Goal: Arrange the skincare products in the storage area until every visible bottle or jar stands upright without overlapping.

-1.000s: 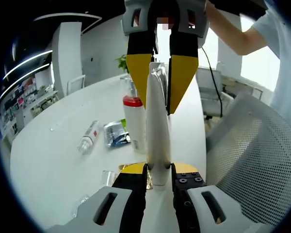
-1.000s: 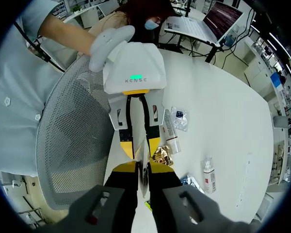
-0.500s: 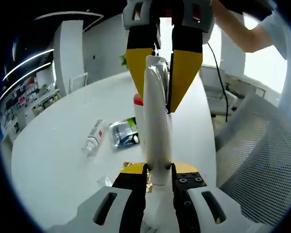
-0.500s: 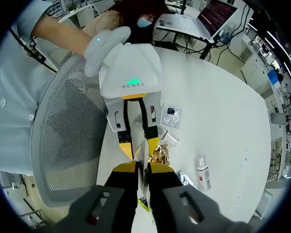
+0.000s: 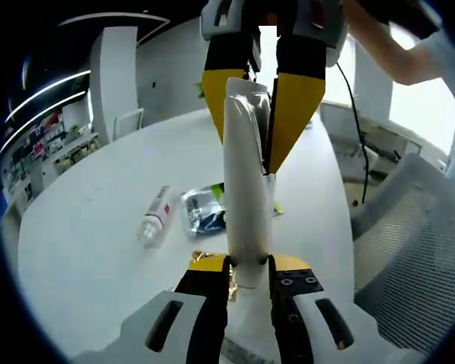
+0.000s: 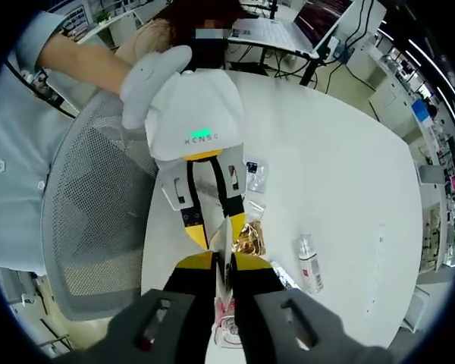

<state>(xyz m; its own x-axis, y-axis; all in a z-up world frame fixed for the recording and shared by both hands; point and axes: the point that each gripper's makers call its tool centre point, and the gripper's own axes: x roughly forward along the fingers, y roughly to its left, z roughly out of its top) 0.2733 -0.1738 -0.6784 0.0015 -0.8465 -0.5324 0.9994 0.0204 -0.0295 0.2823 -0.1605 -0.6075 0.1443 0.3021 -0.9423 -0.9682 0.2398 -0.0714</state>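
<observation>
In the left gripper view, the left claw point(image 5: 247, 262) pinches the lower end of a white tube point(image 5: 246, 189), which stands up along the middle of the picture above the white counter point(image 5: 91, 243). At the tube's upper, crimped end the right claw point(image 5: 262, 114) comes in from the top, its yellow jaws pressed on either side of the tube, so the tube is held between both claws in the air above the counter. On the counter below lie a small clear bottle point(image 5: 156, 216) on its side and, just beside it, a dark sachet point(image 5: 205, 212). A mesh chair point(image 5: 409, 250) stands at the counter's edge.

In the right gripper view, the right claw point(image 6: 224, 262) grips the thin edge of the tube point(image 6: 223, 246), and the left claw point(image 6: 212, 227) faces it from above, held by a gloved hand point(image 6: 148, 83). A crumpled gold wrapper point(image 6: 250, 239) lies on the counter point(image 6: 341, 174) next to the claws, the small bottle point(image 6: 309, 262) lies flat farther off, and a clear sachet point(image 6: 254, 176) lies nearer the laptop point(image 6: 284, 26).
</observation>
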